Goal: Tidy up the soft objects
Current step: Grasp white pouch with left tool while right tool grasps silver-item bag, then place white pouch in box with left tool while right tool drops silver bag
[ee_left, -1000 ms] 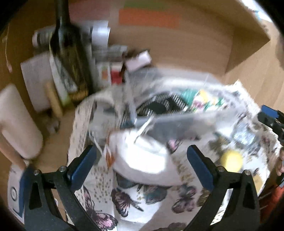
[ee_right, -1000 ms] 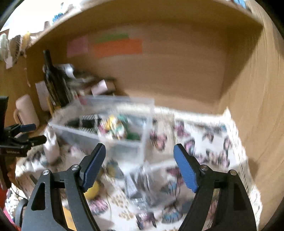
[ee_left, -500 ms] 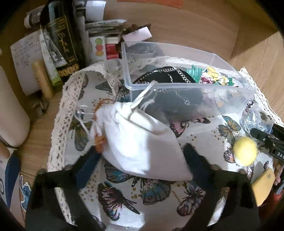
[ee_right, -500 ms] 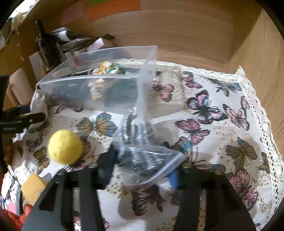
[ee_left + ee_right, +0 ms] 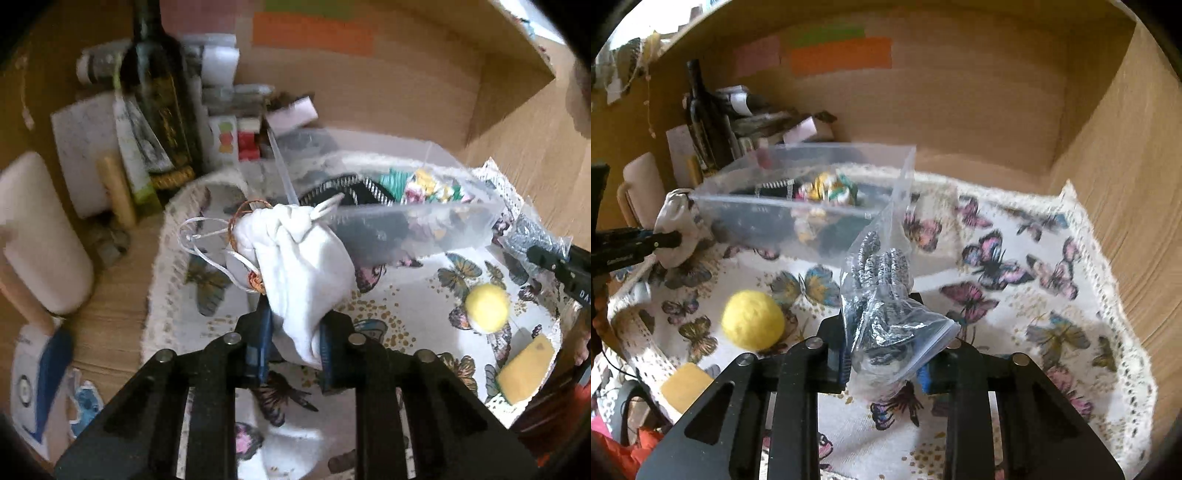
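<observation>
My left gripper (image 5: 293, 345) is shut on a white drawstring pouch (image 5: 299, 266) and holds it up beside the clear plastic bin (image 5: 424, 236). The bin holds a black striped cloth and a flowered cloth (image 5: 827, 192). My right gripper (image 5: 886, 356) is shut on a clear zip bag of grey patterned gloves (image 5: 886, 295), lifted in front of the bin (image 5: 768, 229). A yellow felt ball (image 5: 753, 319) and a yellow sponge (image 5: 685, 386) lie on the butterfly cloth (image 5: 1015, 295). The ball (image 5: 485, 306) and sponge (image 5: 524, 369) also show in the left wrist view.
A dark wine bottle (image 5: 159, 92), boxes and papers (image 5: 236, 133) crowd the back left corner. A white roll (image 5: 40, 236) stands at the left. Wooden walls (image 5: 1126, 177) close the back and right. The left gripper (image 5: 635, 242) shows in the right wrist view.
Both grippers have shut: the left on the white pouch, the right on the bag of gloves. Both have lifted their loads off the cloth.
</observation>
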Demonstrator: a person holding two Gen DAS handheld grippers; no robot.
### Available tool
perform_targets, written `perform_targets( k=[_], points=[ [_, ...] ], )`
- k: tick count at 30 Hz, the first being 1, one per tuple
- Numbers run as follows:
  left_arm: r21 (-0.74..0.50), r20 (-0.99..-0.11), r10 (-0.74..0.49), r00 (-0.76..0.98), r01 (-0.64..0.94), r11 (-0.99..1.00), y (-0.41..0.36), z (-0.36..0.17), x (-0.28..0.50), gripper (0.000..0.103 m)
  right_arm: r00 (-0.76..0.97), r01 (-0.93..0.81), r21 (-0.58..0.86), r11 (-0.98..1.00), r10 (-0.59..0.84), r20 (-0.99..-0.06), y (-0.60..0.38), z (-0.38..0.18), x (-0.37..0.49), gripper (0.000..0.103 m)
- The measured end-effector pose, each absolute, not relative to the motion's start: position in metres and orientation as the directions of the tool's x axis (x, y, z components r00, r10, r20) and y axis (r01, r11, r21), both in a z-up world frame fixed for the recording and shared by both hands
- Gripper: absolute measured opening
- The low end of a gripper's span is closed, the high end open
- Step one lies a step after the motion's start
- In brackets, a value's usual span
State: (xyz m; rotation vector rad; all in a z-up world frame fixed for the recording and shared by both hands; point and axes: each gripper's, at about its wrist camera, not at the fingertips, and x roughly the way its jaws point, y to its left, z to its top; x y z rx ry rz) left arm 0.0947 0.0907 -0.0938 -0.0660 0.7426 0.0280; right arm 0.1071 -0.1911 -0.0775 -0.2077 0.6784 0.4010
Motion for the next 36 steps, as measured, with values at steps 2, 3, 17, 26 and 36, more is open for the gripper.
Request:
perform_targets(
  k=[2, 3, 17, 26, 36],
  points=[
    [-0.038, -0.646, 0.01, 0.763, -0.045, 0.998, 0.091, -0.081, 0.088, 0.022, 0.724, -0.424, -0.058, 0.904, 0.3, -0.622, -0.192, -0.067, 0.103, 0.024],
    [-0.036, -0.633, 0.012, 0.774, -0.045, 0.998, 0.09, -0.075, 0.087, 0.022, 0.731, -0.422, -0.058, 0.904, 0.302, -0.612, -0.191, -0.064, 0.103, 0.024],
    [-0.071, -0.521, -0.061, 0.851, 0.029, 0.997, 0.075, -0.021, 0.123, 0.022, 0.786, -0.471, -0.029, 0.882, 0.404, -0.468, -0.161, -0.009, 0.12, 0.025],
    [-0.082, -0.559, -0.095, 0.824, 0.059, 0.995, 0.068, -0.037, 0.166, 0.022, 0.779, -0.485, -0.037, 0.874, 0.412, -0.473, -0.128, -0.007, 0.159, 0.025],
    [-0.084, -0.65, -0.1, 0.753, 0.059, 0.995, 0.069, -0.075, 0.205, 0.022, 0.653, -0.551, 0.027, 0.834, 0.452, -0.608, -0.092, -0.052, 0.201, 0.026]
  ],
)
